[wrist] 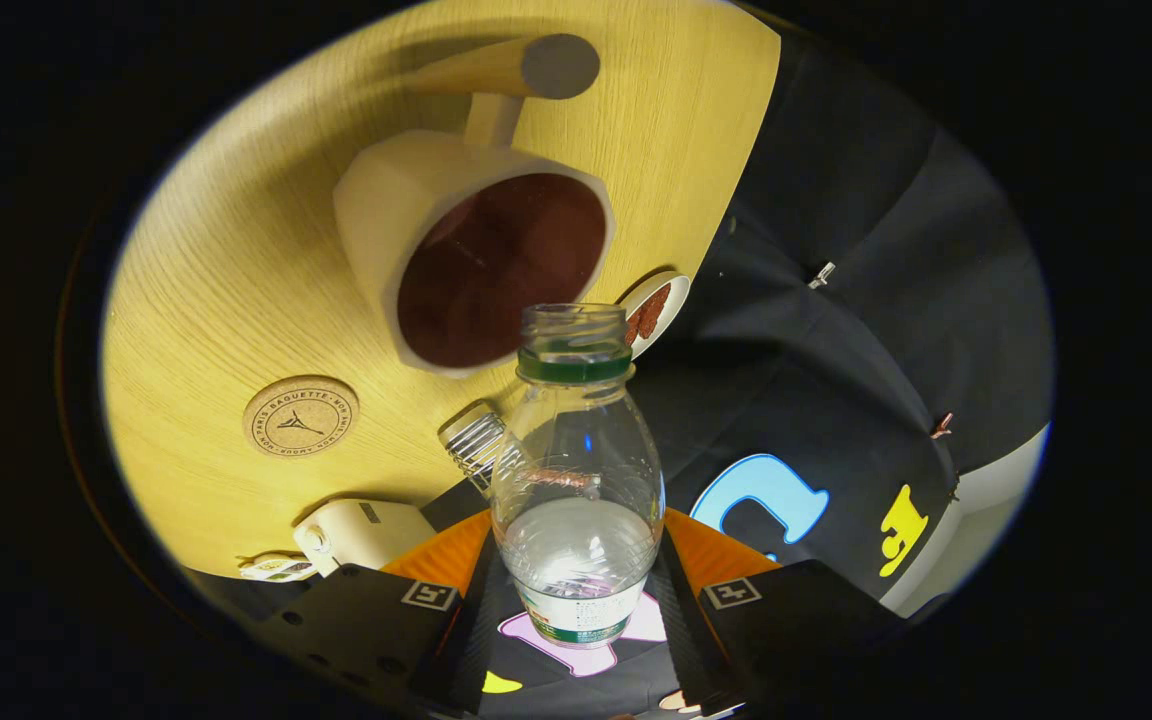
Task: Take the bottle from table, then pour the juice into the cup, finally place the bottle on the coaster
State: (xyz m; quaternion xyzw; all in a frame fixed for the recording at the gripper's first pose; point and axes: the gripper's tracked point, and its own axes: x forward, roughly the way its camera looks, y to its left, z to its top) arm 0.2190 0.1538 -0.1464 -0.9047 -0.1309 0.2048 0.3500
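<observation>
My gripper (576,590) is shut on the clear plastic bottle (576,480), which has a green neck ring and no cap. The bottle sits between the fingers and is tilted, its open mouth pointing toward the cup (476,260). Clear liquid fills the lower part of the bottle near the fingers. The cup is cream outside and dark brown inside, with a long wooden handle, and stands on the yellow wooden table (236,260) just beyond the bottle's mouth. A round cork coaster (300,416) lies on the table left of the bottle.
A small white dish with brown pieces (652,312) sits at the table's edge beside the bottle's mouth. A coiled metal spring object (474,444) and a white box-shaped item (366,532) lie near the fingers. The black booth cloth (856,330) hangs to the right.
</observation>
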